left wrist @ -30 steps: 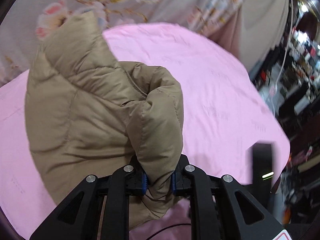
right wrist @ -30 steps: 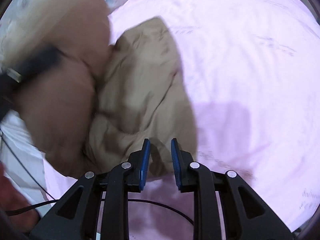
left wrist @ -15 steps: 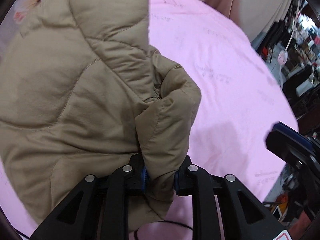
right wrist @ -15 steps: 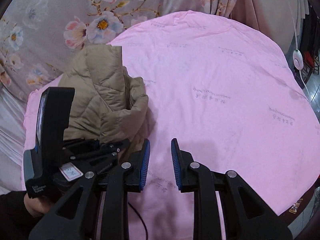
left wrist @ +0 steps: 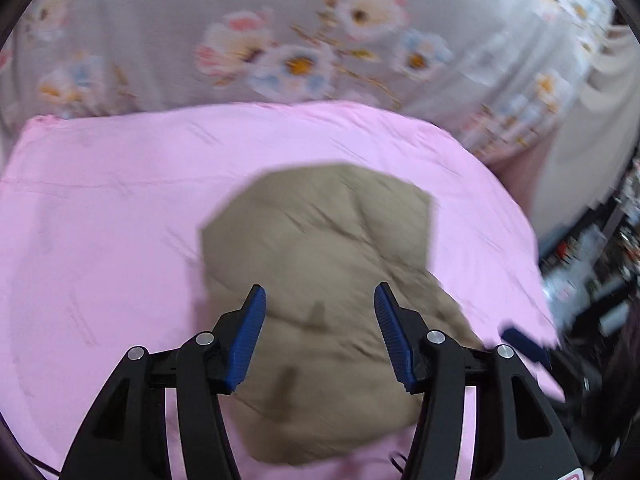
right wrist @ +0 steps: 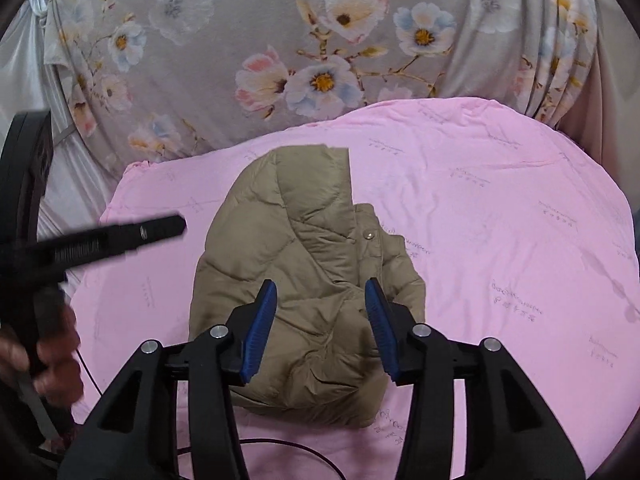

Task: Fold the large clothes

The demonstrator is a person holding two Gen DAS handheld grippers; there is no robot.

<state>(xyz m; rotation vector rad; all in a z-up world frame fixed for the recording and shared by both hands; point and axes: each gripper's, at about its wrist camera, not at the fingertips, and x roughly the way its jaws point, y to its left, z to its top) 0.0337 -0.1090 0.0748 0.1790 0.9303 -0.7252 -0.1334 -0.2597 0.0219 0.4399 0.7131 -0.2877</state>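
Since a moment ago the left gripper point(left wrist: 319, 334) has let go of the tan puffer jacket point(right wrist: 308, 280), now a folded bundle on the pink sheet point(right wrist: 500, 240); both it and the right gripper point(right wrist: 320, 328) gape empty, so the fold looks finished, needing only tidying.

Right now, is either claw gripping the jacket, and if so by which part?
Neither. The left claw and right claw both stand open above the tan puffer jacket, which lies folded on the pink sheet.
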